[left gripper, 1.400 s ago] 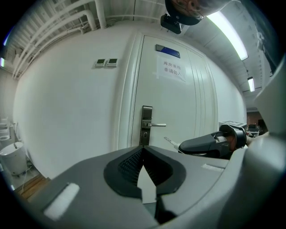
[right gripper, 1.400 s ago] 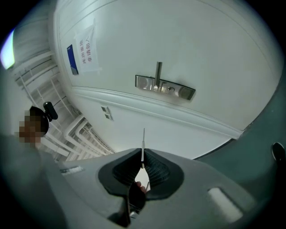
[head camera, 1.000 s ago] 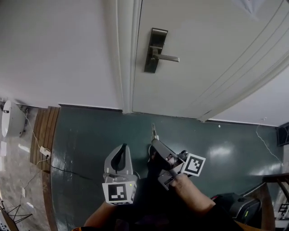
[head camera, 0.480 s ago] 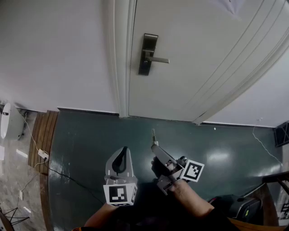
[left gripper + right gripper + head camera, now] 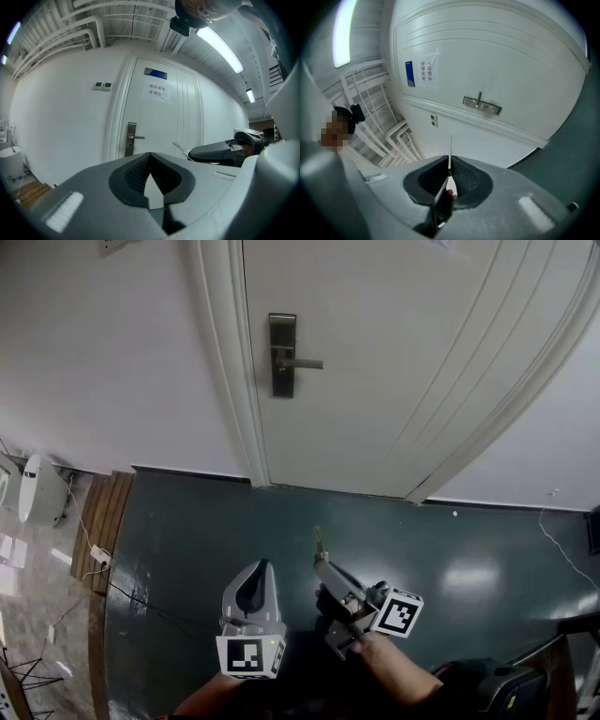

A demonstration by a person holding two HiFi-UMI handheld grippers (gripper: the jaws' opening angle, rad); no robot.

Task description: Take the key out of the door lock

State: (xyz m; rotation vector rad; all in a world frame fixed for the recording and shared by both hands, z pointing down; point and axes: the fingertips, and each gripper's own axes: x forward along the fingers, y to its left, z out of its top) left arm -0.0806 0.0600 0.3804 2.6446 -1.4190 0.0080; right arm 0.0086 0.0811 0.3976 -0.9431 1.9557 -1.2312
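Note:
A white door carries a dark metal lock plate (image 5: 282, 354) with a lever handle (image 5: 304, 363); no key shows in it. My right gripper (image 5: 322, 562) is shut on the thin metal key (image 5: 318, 540), which sticks out past its jaw tips toward the door, well below the lock. In the right gripper view the key (image 5: 450, 152) stands edge-on between the shut jaws of the right gripper (image 5: 449, 161), with the lock plate (image 5: 482, 105) far ahead. My left gripper (image 5: 255, 576) is beside it, shut and empty. The left gripper view shows the left gripper (image 5: 150, 154), the lock plate (image 5: 131, 138) and the key (image 5: 178, 147).
The white door frame (image 5: 225, 381) and wall (image 5: 103, 362) lie left of the door. Dark green floor (image 5: 187, 540) runs under both grippers. A wooden strip (image 5: 101, 512), a cable with a plug (image 5: 98, 561) and a white unit (image 5: 42, 488) are at the far left. A paper notice (image 5: 158, 91) hangs on the door.
In the head view the door and lock have slid left and look a bit farther off. Both grippers keep their pose, the right still holding the key.

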